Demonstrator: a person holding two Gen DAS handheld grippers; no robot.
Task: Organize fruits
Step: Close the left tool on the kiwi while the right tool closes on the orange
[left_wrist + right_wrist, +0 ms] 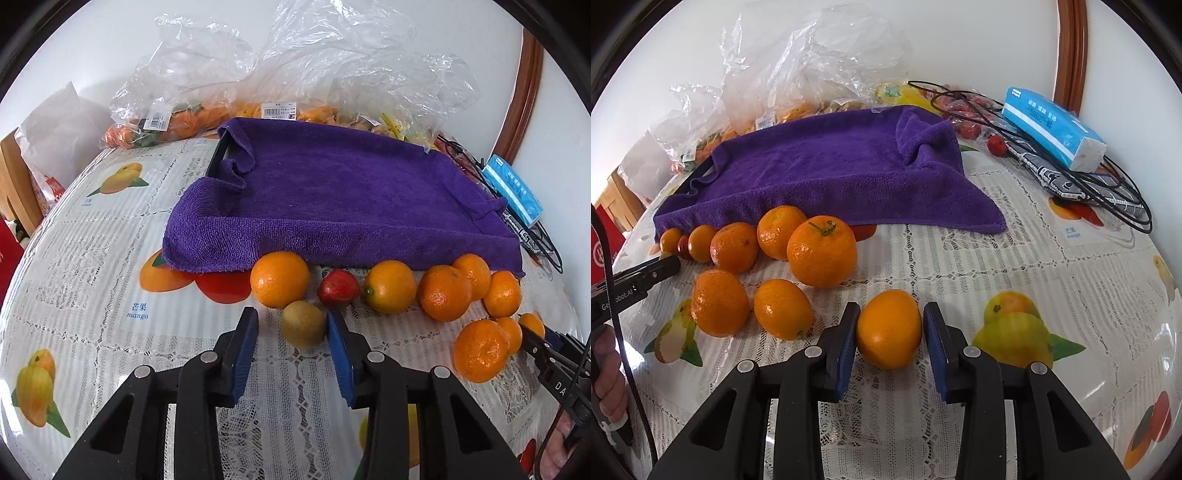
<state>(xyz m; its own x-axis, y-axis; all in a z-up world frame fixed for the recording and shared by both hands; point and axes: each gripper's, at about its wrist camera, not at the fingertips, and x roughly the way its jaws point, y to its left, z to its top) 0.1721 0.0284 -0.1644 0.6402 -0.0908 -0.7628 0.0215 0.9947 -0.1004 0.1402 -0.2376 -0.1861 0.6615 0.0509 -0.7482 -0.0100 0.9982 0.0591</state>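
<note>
In the left wrist view my left gripper (pixel 291 325) is open around a green-brown kiwi (pixel 303 324) on the tablecloth; its right pad is close to the fruit. Behind it lie an orange (pixel 279 279), a small red apple (pixel 338 287) and several more oranges (pixel 445 292) along the edge of a purple towel (pixel 332 199). In the right wrist view my right gripper (pixel 891 325) is open around a small orange (pixel 888 328) on the table, pads just beside it. More oranges (pixel 822 252) lie to its left in front of the purple towel (pixel 831 166).
Clear plastic bags of fruit (pixel 192 114) lie behind the towel against the wall. A blue tissue pack (pixel 1052 129), black cables (pixel 1108 192) and small red fruits (pixel 997 144) sit at the back right. The towel covers a black tray (pixel 218 155).
</note>
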